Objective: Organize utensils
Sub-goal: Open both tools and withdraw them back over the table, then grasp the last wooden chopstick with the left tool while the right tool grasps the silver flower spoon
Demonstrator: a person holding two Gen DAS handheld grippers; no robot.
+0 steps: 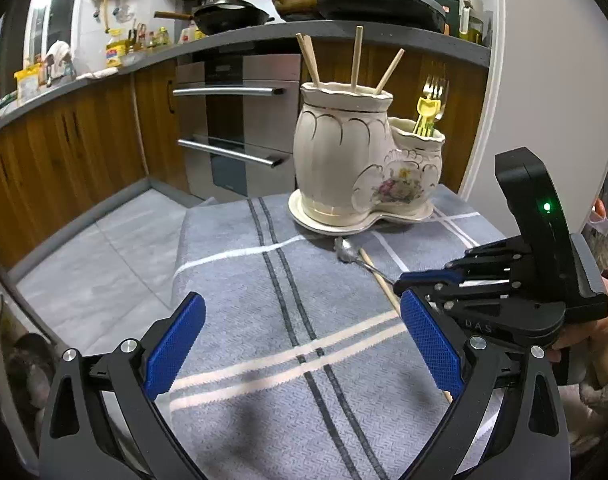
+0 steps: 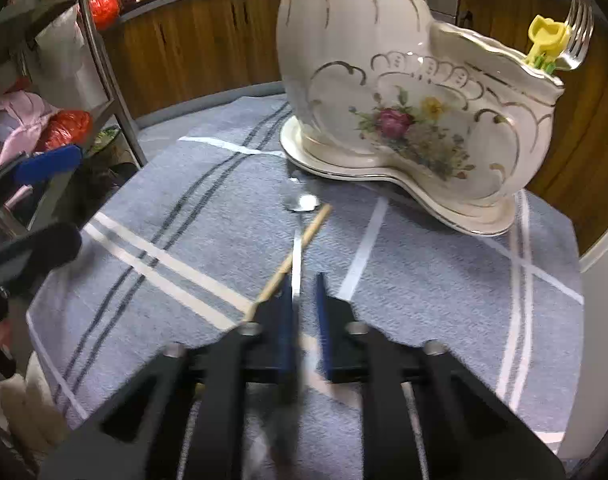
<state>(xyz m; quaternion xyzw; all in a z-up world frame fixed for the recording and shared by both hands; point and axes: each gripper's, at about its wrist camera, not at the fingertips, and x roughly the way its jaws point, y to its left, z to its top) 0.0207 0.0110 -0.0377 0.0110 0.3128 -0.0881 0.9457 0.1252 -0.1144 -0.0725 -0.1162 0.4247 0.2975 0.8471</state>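
A cream ceramic utensil holder (image 1: pixel 343 156) with two pots stands at the far side of the grey striped cloth (image 1: pixel 264 320). Its tall pot holds several chopsticks (image 1: pixel 357 58); its low pot (image 2: pixel 495 92) holds a metal fork (image 2: pixel 579 36) and yellow picks (image 2: pixel 545 38). A metal spoon (image 2: pixel 300 236) and a wooden chopstick (image 2: pixel 292 256) lie crossed on the cloth in front of the holder. My right gripper (image 2: pixel 304 300) is low over the cloth, its jaws nearly shut around the spoon handle. My left gripper (image 1: pixel 300 344) is wide open and empty above the cloth.
Wooden kitchen cabinets (image 1: pixel 84 140), an oven (image 1: pixel 232 128) and a counter with pans (image 1: pixel 264 12) lie behind the table. A metal rack with red bags (image 2: pixel 68 124) stands to the left in the right wrist view. The cloth ends at the table's edges.
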